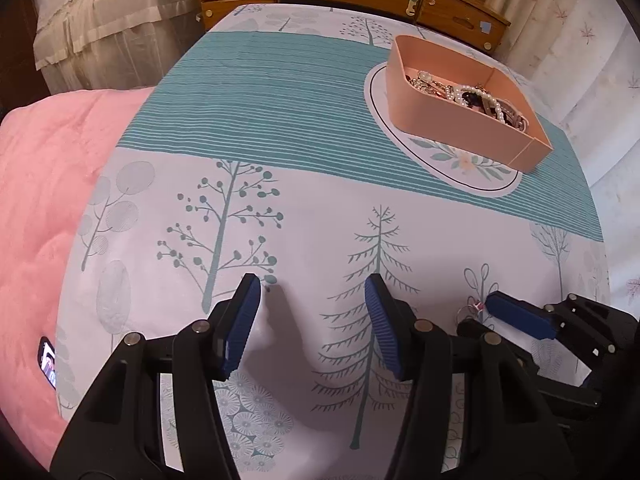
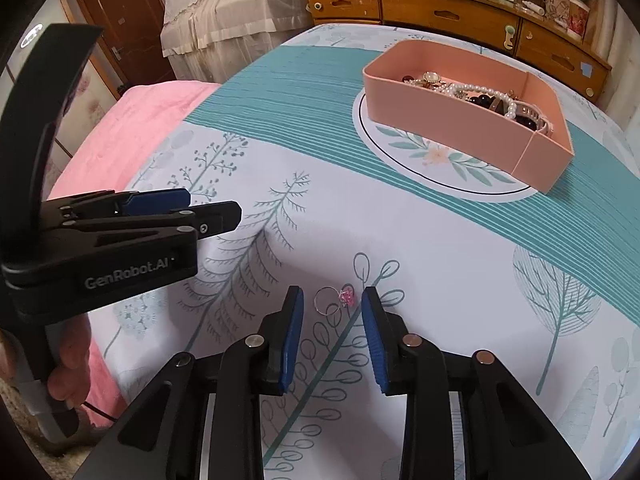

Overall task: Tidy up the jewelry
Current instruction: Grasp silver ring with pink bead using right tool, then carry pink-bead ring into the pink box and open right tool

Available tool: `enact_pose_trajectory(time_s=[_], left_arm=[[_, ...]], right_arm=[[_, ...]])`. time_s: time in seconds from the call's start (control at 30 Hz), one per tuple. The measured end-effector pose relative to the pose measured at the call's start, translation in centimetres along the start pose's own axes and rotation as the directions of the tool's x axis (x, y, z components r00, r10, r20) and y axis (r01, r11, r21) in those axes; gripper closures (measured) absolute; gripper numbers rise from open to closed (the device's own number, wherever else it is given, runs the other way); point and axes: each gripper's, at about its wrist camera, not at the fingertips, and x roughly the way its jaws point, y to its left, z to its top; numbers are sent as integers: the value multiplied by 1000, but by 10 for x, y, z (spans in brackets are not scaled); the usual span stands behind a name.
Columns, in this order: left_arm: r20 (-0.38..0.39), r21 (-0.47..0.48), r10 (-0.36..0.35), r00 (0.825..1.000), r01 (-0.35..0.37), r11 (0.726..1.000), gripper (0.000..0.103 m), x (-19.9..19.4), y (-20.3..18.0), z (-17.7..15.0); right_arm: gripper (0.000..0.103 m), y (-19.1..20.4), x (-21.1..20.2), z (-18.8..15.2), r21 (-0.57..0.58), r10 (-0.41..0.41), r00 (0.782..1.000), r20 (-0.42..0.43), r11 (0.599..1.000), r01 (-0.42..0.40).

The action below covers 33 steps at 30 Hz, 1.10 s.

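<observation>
A thin silver ring with a pink stone point(image 2: 335, 300) lies on the printed bedsheet. My right gripper point(image 2: 331, 295) is open, with a blue pad on each side of the ring, not touching it. The ring also shows small in the left wrist view point(image 1: 471, 309), just off the right gripper's fingertips point(image 1: 496, 302). My left gripper point(image 1: 314, 285) is open and empty above the sheet, to the left of the right one; it shows side-on in the right wrist view point(image 2: 212, 210). A pink box point(image 2: 472, 128) point(image 1: 452, 120) further back holds pearls, a watch and several other jewelry pieces.
A pink blanket point(image 1: 40, 208) covers the bed's left side, with a phone point(image 1: 47, 361) at its edge. A wooden dresser point(image 2: 460, 12) stands past the bed's far end. Lace curtains point(image 2: 224, 12) hang at the back left.
</observation>
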Motion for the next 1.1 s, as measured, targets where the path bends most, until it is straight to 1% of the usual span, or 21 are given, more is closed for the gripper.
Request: enact_pose_trajectory(time_s=[0.2,0.27,0.33,0.37,0.67,0.9,1.0,1.1], left_arm=[[-5,-5,-18,1000,18,1000,52,3,2,3],[-6,-5,-19,1000,19,1000,52,3,1,3],[-6,-5,-20,1000,20,1000,52,3,1,3],[-6,-4,-20,1000,20,1000,52,4,0,3],[-11,7,-19,1000,19,1000,52,4,-5,1],[-9,11,-13,1000,13,1000,52,4,-9,3],[-1,23,-12,1000,12,1000,52,0,-13,7],[20,48,-11,1000,10,999,52,-7,-20,17]], right_arm=[[86,-1,4,0,-22,-20,1000,-4,1000,20],[89,1,5,-1,-35,-34,999,2,999,34],[95,3,5,-1,-43,-38,999,6,998,38],[95,2,5,-2,-41,-42,999,7,998,42],[96,-3,0,-4,-21,-23,999,28,999,24],[97,-8,-9,-1,3,-19,998,68,1000,19],[97,-13,-20,1,19,-27,995,97,1000,25],[97,-25,-37,11,51,-40,989,141,998,33]])
